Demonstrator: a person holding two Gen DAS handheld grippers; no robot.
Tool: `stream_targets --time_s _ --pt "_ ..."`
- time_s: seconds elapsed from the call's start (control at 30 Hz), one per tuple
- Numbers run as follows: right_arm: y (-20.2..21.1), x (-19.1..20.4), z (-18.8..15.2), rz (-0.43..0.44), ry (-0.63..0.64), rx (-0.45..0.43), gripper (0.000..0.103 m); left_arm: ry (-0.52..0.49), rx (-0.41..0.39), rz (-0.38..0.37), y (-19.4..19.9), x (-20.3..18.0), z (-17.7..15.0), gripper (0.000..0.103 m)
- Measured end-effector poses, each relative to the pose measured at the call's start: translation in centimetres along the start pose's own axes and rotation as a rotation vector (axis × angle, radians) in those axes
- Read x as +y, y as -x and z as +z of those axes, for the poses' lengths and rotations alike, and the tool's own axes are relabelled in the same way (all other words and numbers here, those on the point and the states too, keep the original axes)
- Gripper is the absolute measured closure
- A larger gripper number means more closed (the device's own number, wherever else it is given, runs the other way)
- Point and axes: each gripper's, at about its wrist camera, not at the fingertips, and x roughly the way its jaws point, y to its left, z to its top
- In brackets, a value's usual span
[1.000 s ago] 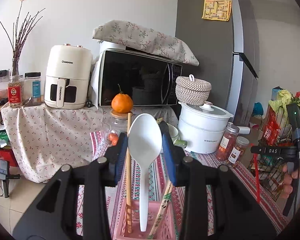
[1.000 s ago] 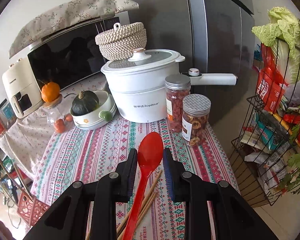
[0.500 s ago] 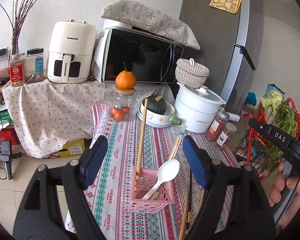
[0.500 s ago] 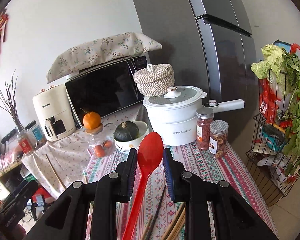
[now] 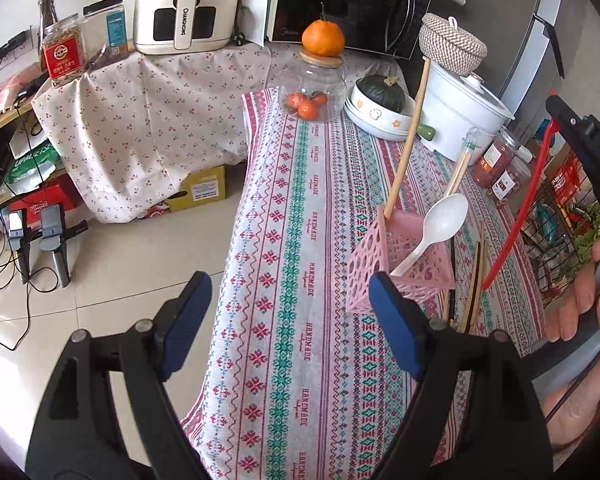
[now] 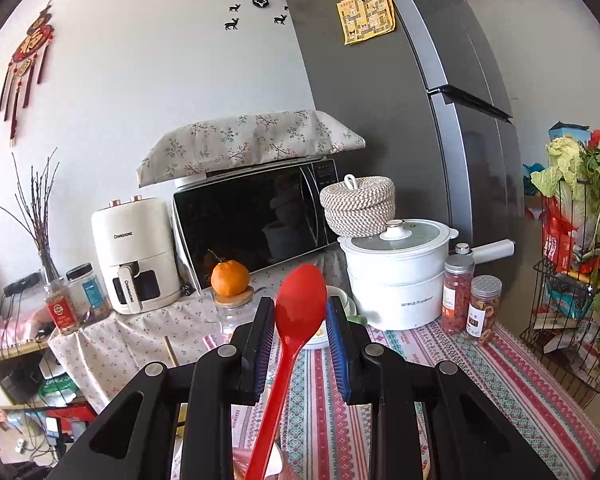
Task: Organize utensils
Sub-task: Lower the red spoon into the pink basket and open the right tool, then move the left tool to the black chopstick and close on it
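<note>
The left gripper (image 5: 290, 324) hangs above the near end of the table, jaws spread wide, nothing between them. Under it lies the patterned tablecloth (image 5: 296, 216). Ahead and to its right stands the pink holder (image 5: 370, 256), a lattice-sided basket resting on the cloth. Inside it a white spoon (image 5: 436, 228) leans bowl-up toward the right, a wooden stick (image 5: 406, 140) stands tilted in the far corner, and a pair of chopsticks (image 5: 460, 168) slants out behind the spoon. More chopsticks (image 5: 474, 284) lie flat on the cloth just beside the holder's right side. The right gripper (image 6: 300, 320) is held upright at the right edge of the table; its jaws are closed against the bowl of a red spoon (image 6: 298, 316), handle pointing down. In the left wrist view that red handle hangs to the right of the holder, apart from it. Farther back stand a white pot (image 6: 396, 276), two spice jars (image 6: 470, 300), a glass jar (image 5: 312, 92) topped by an orange (image 5: 323, 38), and a bowl (image 5: 374, 114) holding a green squash.
</note>
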Motion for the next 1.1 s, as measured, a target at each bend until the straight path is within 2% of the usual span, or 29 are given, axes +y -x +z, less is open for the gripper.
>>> stream_targets --time_s 0.37,0.53,0.63,0.7,0.77,0.93,1.1 --pt "-2.5 4.1 -3.3 -0.122 0.076 -0.062 0.076 0.013 0.055 0.031 -1.0 2.1 0.0 0.022" --pt "-3.1 4.9 -4.4 -0.145 0.112 -0.049 0.076 0.011 0.05 0.031 -0.9 2.5 0.1 0.022" --pt "-3.2 5.2 -4.9 -0.12 0.113 -0.023 0.074 0.004 0.045 0.023 -0.8 2.5 0.1 0.022" --pt "-2.9 5.2 -5.0 -0.094 0.106 -0.006 0.059 0.001 0.04 0.016 -0.6 2.4 0.1 0.022" --pt "-2.4 5.1 -4.7 -0.067 0.095 0.002 0.052 -0.004 0.036 0.013 -0.5 2.3 0.1 0.021" --pt "-1.1 3.6 -3.0 -0.03 0.073 0.043 0.041 -0.018 0.026 -0.001 0.0 1.5 0.0 0.02" --pt "0.4 0.3 -1.1 -0.007 0.043 0.107 0.028 -0.045 0.024 -0.022 0.4 0.0 -0.4 0.017"
